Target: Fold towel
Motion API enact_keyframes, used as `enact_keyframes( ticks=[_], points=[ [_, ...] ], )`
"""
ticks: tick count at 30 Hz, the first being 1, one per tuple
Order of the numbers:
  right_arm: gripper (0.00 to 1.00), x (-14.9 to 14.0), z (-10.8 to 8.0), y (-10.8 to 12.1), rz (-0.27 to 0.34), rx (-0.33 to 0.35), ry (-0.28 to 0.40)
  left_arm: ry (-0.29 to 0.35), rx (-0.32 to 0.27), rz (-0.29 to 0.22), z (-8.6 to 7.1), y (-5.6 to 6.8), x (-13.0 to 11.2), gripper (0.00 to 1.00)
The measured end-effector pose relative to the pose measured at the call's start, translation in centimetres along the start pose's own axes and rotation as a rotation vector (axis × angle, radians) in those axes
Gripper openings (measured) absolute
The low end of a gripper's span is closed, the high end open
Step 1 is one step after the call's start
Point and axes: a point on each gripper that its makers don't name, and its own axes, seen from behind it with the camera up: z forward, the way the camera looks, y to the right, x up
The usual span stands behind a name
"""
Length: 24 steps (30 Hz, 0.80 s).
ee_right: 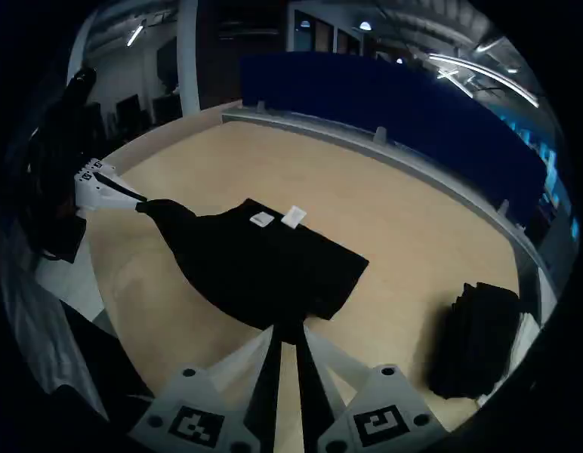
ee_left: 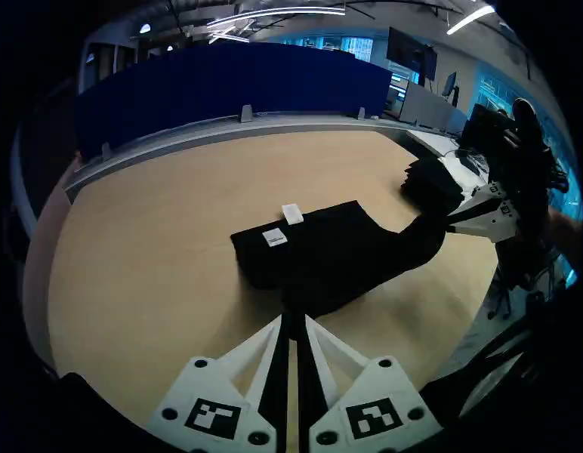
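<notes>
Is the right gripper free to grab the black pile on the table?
Probably not yet: the right gripper is shut on the towel, so it must let go before reaching the pile.

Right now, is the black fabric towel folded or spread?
Partly folded: black fabric towel lies in layers; left tongs and right tongs pinch corners.

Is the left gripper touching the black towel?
Touching. In the right gripper view, the left gripper pinches a stretched corner of the black towel.
</notes>
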Motion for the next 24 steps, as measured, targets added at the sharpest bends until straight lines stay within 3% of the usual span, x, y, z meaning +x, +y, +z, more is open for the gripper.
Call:
enact_keyframes(
  ticks=[11, 17, 24],
  points=[
    [0.13, 1.4, 1.1, 1.4, -0.039, -0.005, -0.012, -0.004, 0.028, -0.054, 1.2, -1.1, 1.4, 0.06],
    [0.13, 2.8, 2.7, 3.3, -0.058, -0.023, -0.022, -0.003, 0.043, -0.095, 3.1, -2.0, 3.2, 0.06],
    [0.13, 4.2, 5.3, 5.6, -0.042, -0.045, -0.026, -0.002, 0.071, -0.096, 5.9, -3.6, 5.1, 0.06]
  ],
)
